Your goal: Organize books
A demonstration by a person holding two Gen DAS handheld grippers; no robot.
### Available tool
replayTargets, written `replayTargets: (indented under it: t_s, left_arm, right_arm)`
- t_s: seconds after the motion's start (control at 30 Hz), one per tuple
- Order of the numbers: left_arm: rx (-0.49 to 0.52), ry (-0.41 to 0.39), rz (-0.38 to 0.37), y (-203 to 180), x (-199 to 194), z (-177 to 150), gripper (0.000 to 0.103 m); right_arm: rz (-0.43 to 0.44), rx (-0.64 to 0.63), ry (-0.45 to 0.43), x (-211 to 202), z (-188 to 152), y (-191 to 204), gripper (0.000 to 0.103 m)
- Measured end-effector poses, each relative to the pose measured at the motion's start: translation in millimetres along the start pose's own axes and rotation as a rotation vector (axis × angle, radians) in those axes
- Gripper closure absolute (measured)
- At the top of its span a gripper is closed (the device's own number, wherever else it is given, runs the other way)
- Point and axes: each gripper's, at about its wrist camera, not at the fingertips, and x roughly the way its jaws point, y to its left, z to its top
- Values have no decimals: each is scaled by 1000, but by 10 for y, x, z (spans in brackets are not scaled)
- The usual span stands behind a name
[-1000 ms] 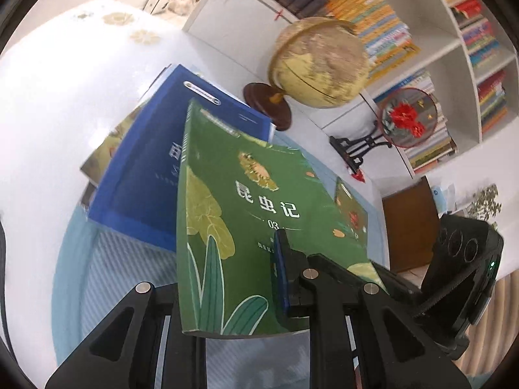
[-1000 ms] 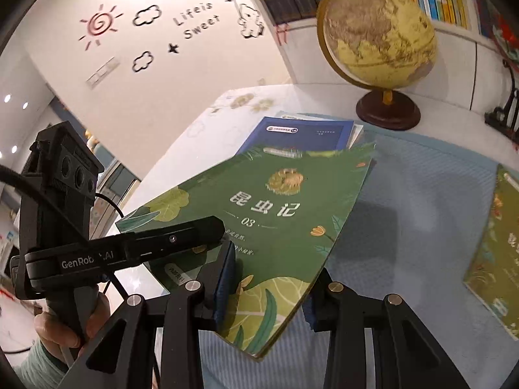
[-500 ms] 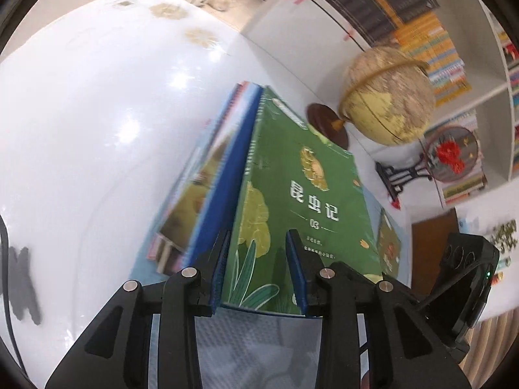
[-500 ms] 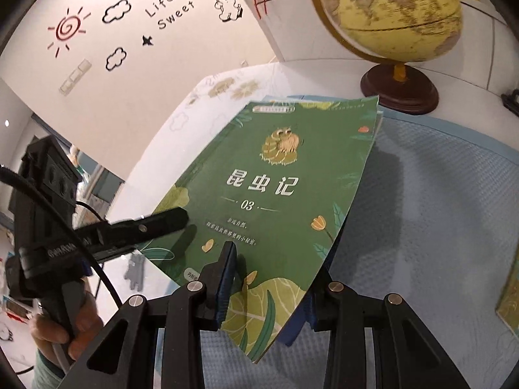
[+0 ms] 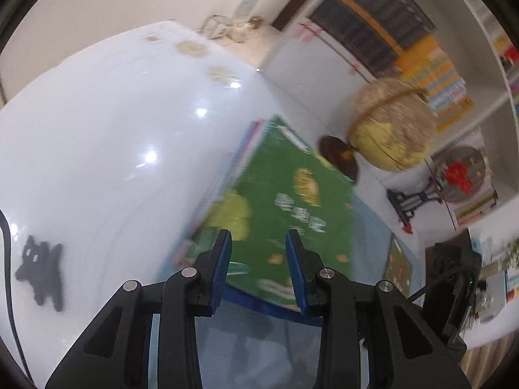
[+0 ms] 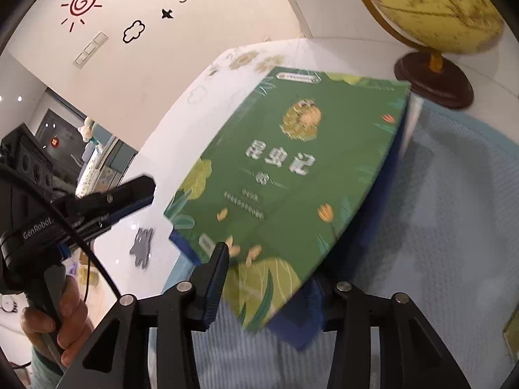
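Letting go — both grippers, left (image 5: 258, 267) and right (image 6: 275, 287), opening off the green book (image 6: 292, 175); it's stacked — next book.

The book (image 6: 292, 175) on top of the pile was deep green in my feed, with pale yellow-green leaves, a yellow emblem, small orange flowers and white title characters. Under it I could see a dark blue cover (image 6: 298, 330) edging out at the lower middle of the frame. The mat (image 6: 447, 227) beneath was light blue with a fine dotted weave. The desk (image 5: 97, 129) was glossy white, with faded tan flower prints at the upper middle and a black cat-shaped sticker (image 5: 40, 275) at lower left. The globe (image 5: 392, 126) was mustard yellow on a dark brown base. My fingers (image 5: 220, 269) were black with blue pads. The wall (image 6: 194, 48) was cream with a red sun and black cloud outlines.
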Motion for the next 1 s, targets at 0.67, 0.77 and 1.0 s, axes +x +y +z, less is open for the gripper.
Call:
replayTargets:
  t_s: [0.67,0.77,1.0]
  left_arm:
    - [352,305,-93,-2687,1611,-1108,45]
    - [372,307,-24,-2898,1965,-1264,45]
    - [312,319,29,-3081,2207,-1624,46]
  right_arm:
    - [-263,504,-182,-2104,-1725,-2821,45]
    - [-243,506,-223,-2246,-1646,-3155,45]
    - [-236,321,-130,-2038,-1483,-3330,56]
